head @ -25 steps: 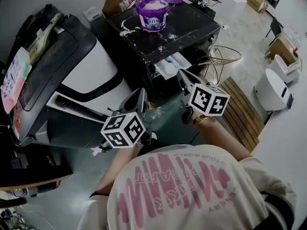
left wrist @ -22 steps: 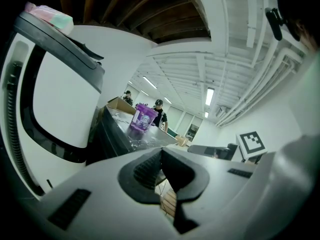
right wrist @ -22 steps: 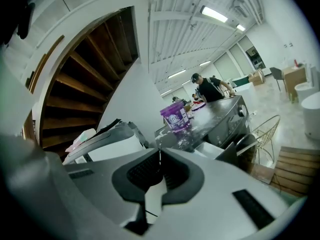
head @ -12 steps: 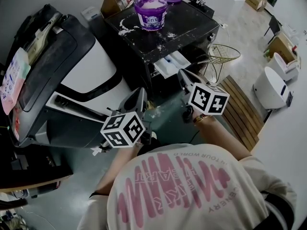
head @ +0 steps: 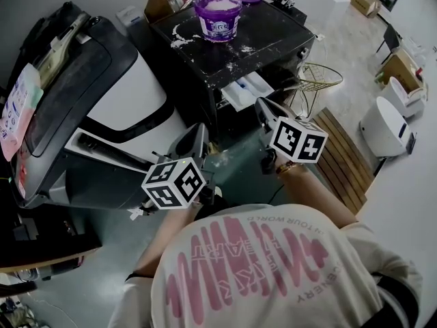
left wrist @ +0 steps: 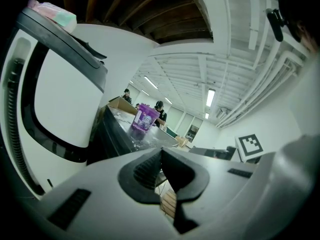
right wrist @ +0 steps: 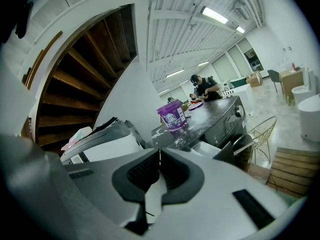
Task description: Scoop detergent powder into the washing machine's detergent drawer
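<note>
Purple tub (head: 218, 19) lidless on the washing machine (head: 273, 36), detergent drawer (head: 247, 91) out, both tools empty.
Lower centre-left, the left gripper (head: 196, 141) has jaws pressed together on nothing; at upper centre the tub holds white powder (head: 217, 1), spill (head: 179, 39) beside it; below, the drawer stands pulled out; just right, the right gripper (head: 263, 109) is closed and empty too. Drawer contents unreadable, so this fits before scooping or after.
</note>
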A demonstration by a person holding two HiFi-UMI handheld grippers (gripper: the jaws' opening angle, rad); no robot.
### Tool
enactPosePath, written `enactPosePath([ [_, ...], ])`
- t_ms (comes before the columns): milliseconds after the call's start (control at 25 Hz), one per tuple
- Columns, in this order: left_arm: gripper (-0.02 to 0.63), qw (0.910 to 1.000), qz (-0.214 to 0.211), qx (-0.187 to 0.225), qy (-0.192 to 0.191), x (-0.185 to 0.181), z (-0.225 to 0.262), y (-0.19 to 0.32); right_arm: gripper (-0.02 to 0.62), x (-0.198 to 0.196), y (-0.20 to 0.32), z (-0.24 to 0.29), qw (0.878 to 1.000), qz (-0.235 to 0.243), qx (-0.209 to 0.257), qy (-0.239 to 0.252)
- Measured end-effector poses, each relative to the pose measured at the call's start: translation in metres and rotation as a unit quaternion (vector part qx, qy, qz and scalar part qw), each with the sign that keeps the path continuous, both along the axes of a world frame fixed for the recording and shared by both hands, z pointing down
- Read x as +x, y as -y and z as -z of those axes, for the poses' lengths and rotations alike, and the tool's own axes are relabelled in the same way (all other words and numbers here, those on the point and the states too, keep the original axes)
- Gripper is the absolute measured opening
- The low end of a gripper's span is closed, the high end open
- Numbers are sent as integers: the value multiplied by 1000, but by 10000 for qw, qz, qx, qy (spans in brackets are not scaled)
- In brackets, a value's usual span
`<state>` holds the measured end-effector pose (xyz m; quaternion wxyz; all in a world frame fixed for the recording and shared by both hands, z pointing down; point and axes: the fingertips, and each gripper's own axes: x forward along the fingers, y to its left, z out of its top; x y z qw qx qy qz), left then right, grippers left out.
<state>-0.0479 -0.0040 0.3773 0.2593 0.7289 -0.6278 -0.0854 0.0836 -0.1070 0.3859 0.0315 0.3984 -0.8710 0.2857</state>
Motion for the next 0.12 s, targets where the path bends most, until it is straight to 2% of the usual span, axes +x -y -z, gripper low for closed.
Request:
enactPosePath([
  [120, 3, 10000, 16, -2, -22, -4, -1, 1, 5, -2, 2, -1, 10000, -25, -28, 17],
])
